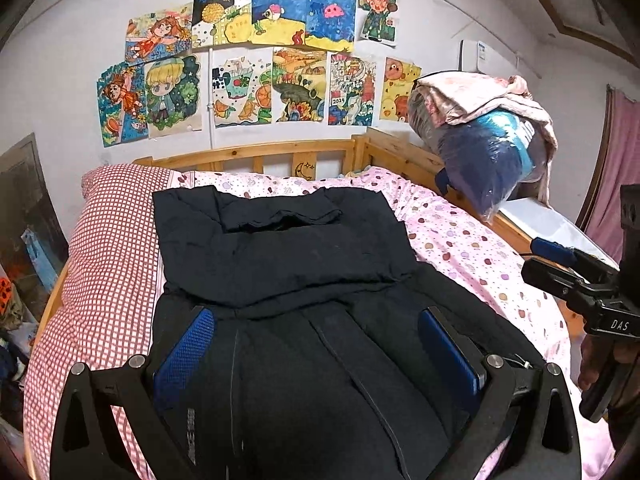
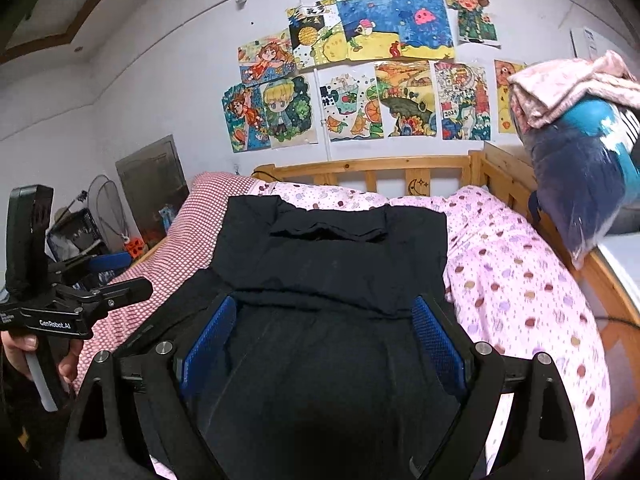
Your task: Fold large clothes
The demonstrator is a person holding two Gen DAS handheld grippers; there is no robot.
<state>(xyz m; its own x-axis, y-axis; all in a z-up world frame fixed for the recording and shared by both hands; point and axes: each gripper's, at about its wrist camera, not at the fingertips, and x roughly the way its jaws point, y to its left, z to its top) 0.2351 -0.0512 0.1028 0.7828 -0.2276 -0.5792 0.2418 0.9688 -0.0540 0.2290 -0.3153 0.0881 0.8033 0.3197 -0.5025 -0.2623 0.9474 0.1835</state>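
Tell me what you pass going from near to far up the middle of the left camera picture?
Left tongs → black coat → pink spotty sheet → wooden bed rail → drawings on the wall.

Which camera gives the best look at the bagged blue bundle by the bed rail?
The left wrist view: the blue bundle in clear plastic shows whole, with the pink cloth draped on top. In the right wrist view the same bundle sits at the picture's edge, partly cut off and more warped.
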